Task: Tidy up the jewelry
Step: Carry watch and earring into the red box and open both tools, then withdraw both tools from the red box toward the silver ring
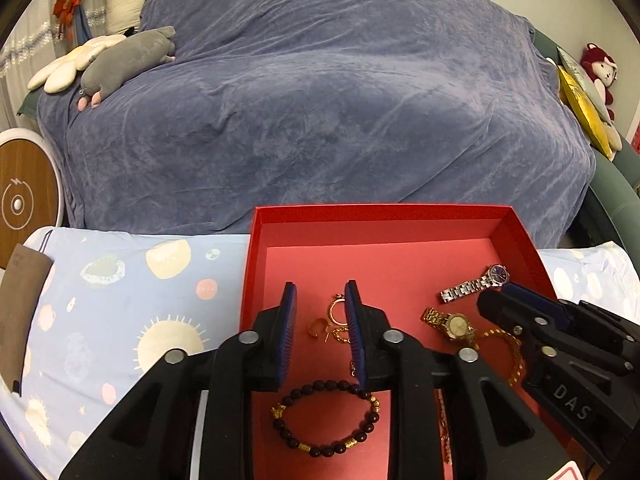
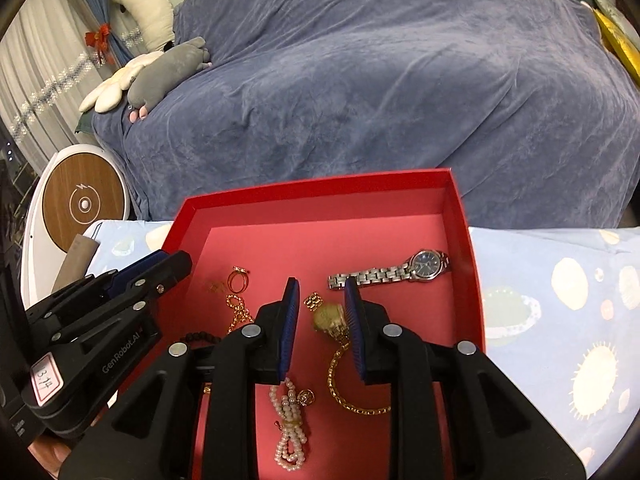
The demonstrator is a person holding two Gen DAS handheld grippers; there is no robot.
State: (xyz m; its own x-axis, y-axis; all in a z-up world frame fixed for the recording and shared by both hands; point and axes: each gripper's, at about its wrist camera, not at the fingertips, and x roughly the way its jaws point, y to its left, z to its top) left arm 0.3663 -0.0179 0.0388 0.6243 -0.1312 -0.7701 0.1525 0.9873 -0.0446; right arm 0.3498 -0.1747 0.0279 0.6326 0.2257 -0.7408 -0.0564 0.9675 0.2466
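Note:
A red tray [image 1: 256, 240] [image 2: 460, 220] sits on a pale blue planet-print cloth [image 1: 120, 300] and holds jewelry. My left gripper [image 1: 320, 288] [image 2: 176, 260] stands open above gold hoop earrings [image 1: 336, 308] [image 2: 238, 280]; a dark bead bracelet [image 1: 326, 420] lies nearer, below its fingers. My right gripper [image 2: 320, 284] [image 1: 492, 300] is open too, over a gold watch [image 2: 330, 316] [image 1: 454, 326] that rests on the tray floor. A silver watch with a blue dial [image 2: 384, 274] [image 1: 474, 284] lies further back. A gold chain [image 2: 340, 380] and a pearl strand [image 2: 290, 428] lie close by.
Behind the tray is a sofa under a blue velvet cover [image 1: 320, 100] with plush toys [image 1: 124, 60] on its left arm. A round wood-topped device [image 1: 24, 200] stands at the left, a brown pouch [image 1: 20, 312] lies at the cloth's left edge, and gold cushions [image 1: 580, 112] sit at the right.

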